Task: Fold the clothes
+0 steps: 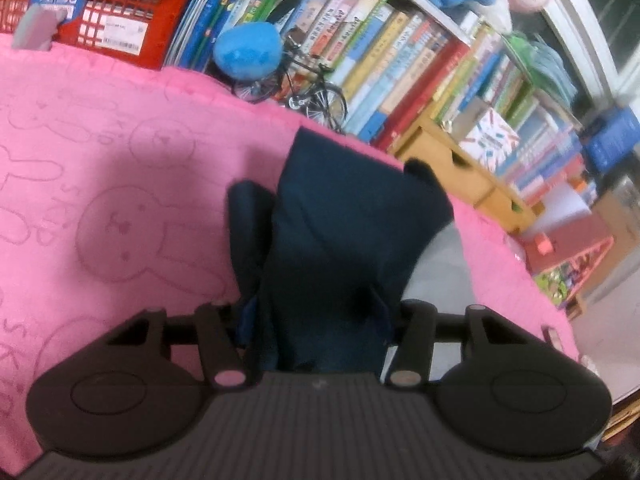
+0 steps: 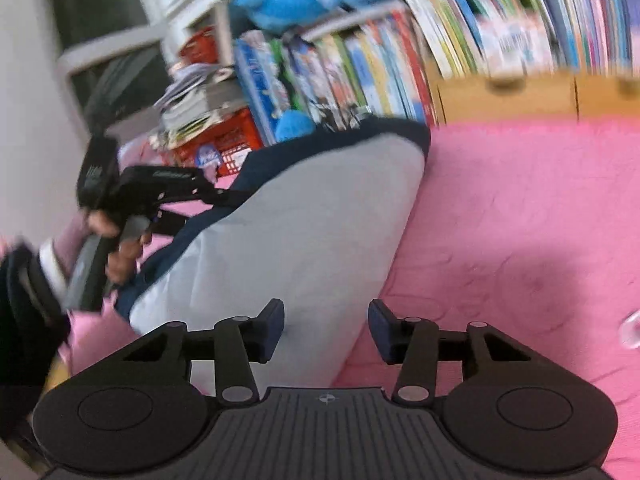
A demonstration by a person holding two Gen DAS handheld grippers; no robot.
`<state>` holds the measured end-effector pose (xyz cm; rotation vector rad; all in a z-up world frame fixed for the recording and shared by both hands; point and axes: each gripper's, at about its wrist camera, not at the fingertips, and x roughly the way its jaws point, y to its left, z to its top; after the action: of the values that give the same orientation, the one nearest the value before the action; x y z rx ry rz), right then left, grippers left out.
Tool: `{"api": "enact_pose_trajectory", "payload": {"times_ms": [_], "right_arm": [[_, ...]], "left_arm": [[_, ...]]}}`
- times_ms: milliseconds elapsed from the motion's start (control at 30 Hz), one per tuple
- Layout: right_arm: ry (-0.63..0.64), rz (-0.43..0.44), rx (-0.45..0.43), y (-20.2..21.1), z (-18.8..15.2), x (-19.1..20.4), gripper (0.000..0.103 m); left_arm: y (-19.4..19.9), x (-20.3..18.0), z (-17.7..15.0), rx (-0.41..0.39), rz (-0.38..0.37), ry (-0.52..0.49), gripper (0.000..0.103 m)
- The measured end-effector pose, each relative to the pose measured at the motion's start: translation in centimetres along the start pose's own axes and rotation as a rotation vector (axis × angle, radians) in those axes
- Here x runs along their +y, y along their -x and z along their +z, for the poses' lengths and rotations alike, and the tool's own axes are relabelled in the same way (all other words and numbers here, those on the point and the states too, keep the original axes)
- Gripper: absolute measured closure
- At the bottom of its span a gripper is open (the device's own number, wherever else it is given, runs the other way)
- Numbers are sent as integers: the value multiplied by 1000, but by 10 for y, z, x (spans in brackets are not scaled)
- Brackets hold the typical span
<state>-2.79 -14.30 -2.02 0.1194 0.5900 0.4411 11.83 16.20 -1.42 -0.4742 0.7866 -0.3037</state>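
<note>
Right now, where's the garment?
The navy-and-grey garment lies on the pink blanket, in front of the bookshelf; the left gripper holds its navy part.

Behind the pink rabbit-print blanket (image 1: 120, 184) you have a bookshelf (image 1: 400, 52) packed with upright books. A red crate (image 1: 120, 12) sits at its left end. A model bicycle (image 1: 312, 84) and blue plush toy (image 1: 248, 52) stand before the books. Wooden drawers (image 1: 460, 168) sit below.

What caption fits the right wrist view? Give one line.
Right hand-held gripper open above a grey and navy garment on a pink blanket.
</note>
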Motion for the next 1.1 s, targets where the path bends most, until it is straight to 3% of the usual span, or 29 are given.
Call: {"api": "enact_pose_trajectory", "payload": {"times_ms": [67,133,233,333,400,467,533,700,833,900,1067,1100], "right_arm": [[121,-35,-3,15,-14,20,39],[204,-64,-4,21,-28,40,38],[277,-140,-29,18,-43,66,38],[345,-234,-46,1,-48,88,38],[391,-275,-56,-11,-50,101,36],[422,-311,-74,-21,-52,112,25],[448,-351,-102,-28,-54,122,24],[331,-463,-194,-17,-54,115,28],[137,-513,-199,-4,-57,89,28],[89,-502,-165,-6,-60,80,32],[105,-446,-141,-18,-63,86,70],[110,-441,-140,-20,-64,88,72]], "left_arm": [[12,9,-15,-15,-7,18,49],[23,16,-26,-35,-16,57,49],[56,18,-51,-117,27,68,50],[97,1,-78,-260,120,-35,50],[114,-17,-93,-329,148,-92,44],[119,-28,-104,-350,150,-106,40],[114,-31,-112,-338,162,-93,40],[94,-23,-129,-272,217,-40,40],[95,-20,-143,-269,240,-64,40],[94,-24,-146,-269,257,-95,40],[91,-33,-151,-274,292,-150,39],[91,-33,-151,-275,294,-153,39]]}}
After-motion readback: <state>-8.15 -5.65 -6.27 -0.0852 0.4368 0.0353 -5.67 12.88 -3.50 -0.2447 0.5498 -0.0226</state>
